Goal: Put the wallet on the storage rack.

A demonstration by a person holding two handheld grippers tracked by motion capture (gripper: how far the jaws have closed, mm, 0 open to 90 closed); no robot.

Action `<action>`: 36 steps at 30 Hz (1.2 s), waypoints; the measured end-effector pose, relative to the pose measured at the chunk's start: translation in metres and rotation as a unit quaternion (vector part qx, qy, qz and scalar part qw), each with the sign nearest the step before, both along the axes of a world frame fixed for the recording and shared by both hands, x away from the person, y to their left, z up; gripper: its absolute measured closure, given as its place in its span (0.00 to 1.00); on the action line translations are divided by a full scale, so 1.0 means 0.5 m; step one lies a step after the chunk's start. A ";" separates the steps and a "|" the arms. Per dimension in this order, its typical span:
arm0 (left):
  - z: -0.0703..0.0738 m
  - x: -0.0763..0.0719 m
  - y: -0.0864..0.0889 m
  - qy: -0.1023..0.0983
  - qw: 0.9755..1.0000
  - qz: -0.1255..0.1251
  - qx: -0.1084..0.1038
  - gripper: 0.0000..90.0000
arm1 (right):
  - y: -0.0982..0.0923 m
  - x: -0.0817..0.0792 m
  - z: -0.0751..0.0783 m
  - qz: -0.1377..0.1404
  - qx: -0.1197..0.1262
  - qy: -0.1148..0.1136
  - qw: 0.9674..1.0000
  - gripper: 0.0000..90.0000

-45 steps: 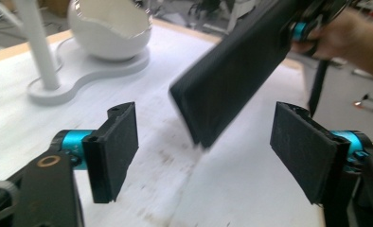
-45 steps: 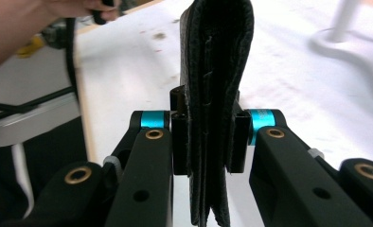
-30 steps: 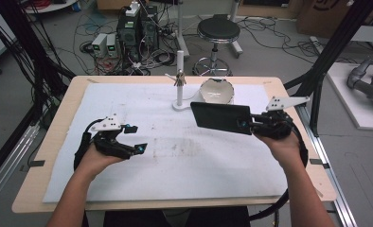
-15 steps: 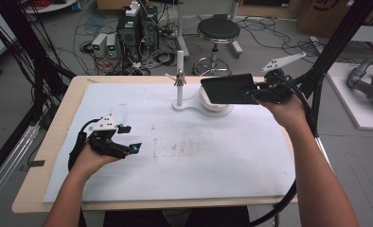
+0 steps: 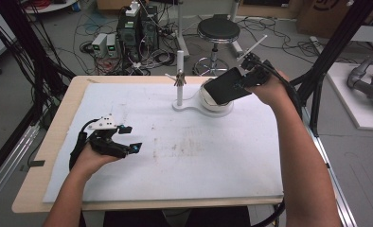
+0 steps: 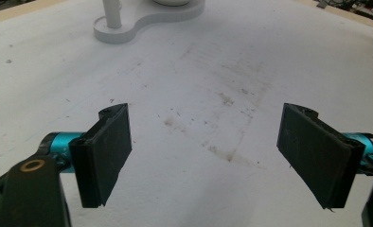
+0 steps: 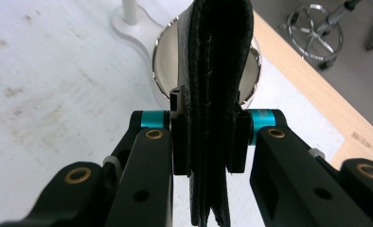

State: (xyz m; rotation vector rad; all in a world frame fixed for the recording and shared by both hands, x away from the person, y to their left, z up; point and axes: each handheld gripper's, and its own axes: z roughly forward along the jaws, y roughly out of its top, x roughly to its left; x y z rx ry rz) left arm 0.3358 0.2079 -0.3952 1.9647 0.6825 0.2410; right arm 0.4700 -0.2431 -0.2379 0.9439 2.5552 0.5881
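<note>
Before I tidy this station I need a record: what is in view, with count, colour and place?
wallet: one, black, held above the dish, clamped in the right gripper
stand: one, white post on a white base, far middle of the mat
dish: one, shiny round, on the stand's base under the wallet
mat: one, white, stained, covering the table
table: one, pale wood
stool: one, black seat, on the floor beyond the table
boxes: several, dark and grey with cables, on the floor beyond the table
left gripper: one, black, open, low over the mat's near left
right gripper: one, black, shut on the wallet at far right
</note>
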 end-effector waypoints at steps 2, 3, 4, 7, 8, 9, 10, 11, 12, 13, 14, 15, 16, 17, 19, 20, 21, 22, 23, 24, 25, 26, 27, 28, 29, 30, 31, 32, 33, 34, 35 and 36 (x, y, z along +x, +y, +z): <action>0.000 0.001 0.001 0.000 1.000 -0.001 -0.001 0.21 | 0.003 0.008 -0.004 0.000 -0.003 0.006 1.000 0.86; -0.001 0.002 0.000 0.000 1.000 0.000 -0.002 0.21 | 0.007 0.025 -0.016 -0.002 -0.001 0.019 1.000 0.86; -0.002 0.002 0.000 0.000 1.000 -0.001 0.000 0.21 | 0.007 0.025 -0.016 -0.002 -0.001 0.019 1.000 0.86; -0.002 0.003 0.000 0.001 1.000 -0.004 0.004 0.21 | 0.009 0.046 -0.036 -0.001 0.002 0.033 0.999 0.86; -0.003 0.003 0.000 0.001 1.000 -0.004 0.005 0.21 | 0.008 0.052 -0.045 -0.003 0.003 0.035 0.999 0.86; -0.002 0.003 0.000 0.000 1.000 -0.005 0.005 0.21 | 0.006 0.056 -0.051 -0.007 0.018 0.032 0.999 0.85; -0.003 0.003 0.000 0.000 1.000 -0.004 0.003 0.21 | 0.001 0.060 -0.053 -0.010 0.035 0.030 0.999 0.85; -0.003 0.003 0.000 0.001 1.000 -0.004 0.002 0.21 | -0.005 0.064 -0.059 -0.020 0.052 0.014 0.998 0.81; -0.003 0.003 0.000 0.001 1.000 -0.003 0.003 0.21 | -0.005 0.064 -0.059 -0.020 0.052 0.014 0.998 0.81; -0.003 0.004 0.000 0.000 1.000 -0.006 0.005 0.21 | -0.011 0.067 -0.063 -0.037 0.052 -0.006 0.998 0.73; -0.004 0.004 -0.001 0.001 1.000 -0.006 0.005 0.21 | -0.011 0.067 -0.063 -0.037 0.052 -0.006 0.998 0.73; -0.004 0.004 -0.002 0.001 1.000 -0.006 0.008 0.21 | -0.014 0.067 -0.064 -0.044 0.052 -0.016 0.998 0.69; -0.005 0.004 -0.003 0.003 1.000 -0.006 0.008 0.21 | -0.018 0.068 -0.064 -0.050 0.050 -0.029 0.997 0.68; -0.006 0.005 -0.004 0.002 1.000 -0.006 0.009 0.21 | -0.022 0.067 -0.064 -0.062 0.049 -0.035 0.996 0.67; -0.006 0.004 -0.004 0.002 1.000 -0.008 0.012 0.21 | -0.032 0.067 -0.065 -0.083 0.054 -0.043 0.994 0.61; -0.005 0.003 -0.005 0.002 1.000 -0.011 0.010 0.21 | -0.037 0.068 -0.066 -0.091 0.055 -0.045 0.993 0.60; -0.005 0.003 -0.006 0.000 1.000 -0.011 0.008 0.21 | -0.046 0.066 -0.072 -0.110 0.056 -0.057 0.991 0.60; -0.005 0.002 -0.005 -0.001 1.000 -0.013 0.010 0.21 | -0.046 0.066 -0.072 -0.110 0.056 -0.057 0.991 0.60; -0.004 0.002 -0.005 -0.001 1.000 -0.013 0.010 0.21 | -0.051 0.065 -0.077 -0.118 0.049 -0.067 0.990 0.59; -0.004 0.001 -0.005 -0.002 1.000 -0.012 0.009 0.21 | -0.057 0.064 -0.082 -0.126 0.052 -0.068 0.988 0.57; -0.004 0.001 -0.005 -0.001 1.000 -0.012 0.008 0.21 | -0.067 0.063 -0.088 -0.137 0.064 -0.068 0.986 0.55; -0.004 0.001 -0.005 -0.001 1.000 -0.011 0.007 0.21 | -0.072 0.063 -0.090 -0.144 0.067 -0.067 0.985 0.54; -0.004 0.001 -0.005 -0.001 1.000 -0.009 0.007 0.21 | -0.078 0.060 -0.095 -0.152 0.069 -0.074 0.983 0.53; -0.005 0.001 -0.004 -0.001 1.000 -0.009 0.008 0.21 | -0.081 0.059 -0.096 -0.155 0.072 -0.072 0.983 0.52; -0.005 0.001 -0.004 -0.001 1.000 -0.010 0.007 0.21 | -0.084 0.059 -0.098 -0.158 0.075 -0.071 0.982 0.51; -0.005 0.001 -0.004 -0.001 1.000 -0.010 0.007 0.21 | -0.087 0.058 -0.098 -0.159 0.078 -0.069 0.982 0.50; -0.005 0.001 -0.004 -0.002 1.000 -0.010 0.007 0.21 | -0.087 0.057 -0.098 -0.158 0.081 -0.071 0.982 0.50; -0.005 0.001 -0.004 -0.002 1.000 -0.010 0.006 0.21 | -0.087 0.055 -0.096 -0.156 0.082 -0.072 0.982 0.50; -0.005 0.001 -0.004 -0.003 1.000 -0.010 0.005 0.21 | -0.086 0.052 -0.094 -0.152 0.084 -0.075 0.982 0.49; -0.004 0.001 -0.003 -0.004 1.000 -0.010 0.005 0.21 | -0.086 0.048 -0.090 -0.148 0.088 -0.077 0.982 0.48; -0.004 0.002 -0.003 -0.004 1.000 -0.008 0.005 0.21 | -0.085 0.043 -0.086 -0.147 0.092 -0.080 0.982 0.46; -0.004 0.001 -0.003 -0.004 1.000 -0.006 0.003 0.21 | -0.085 0.038 -0.081 -0.142 0.095 -0.085 0.982 0.45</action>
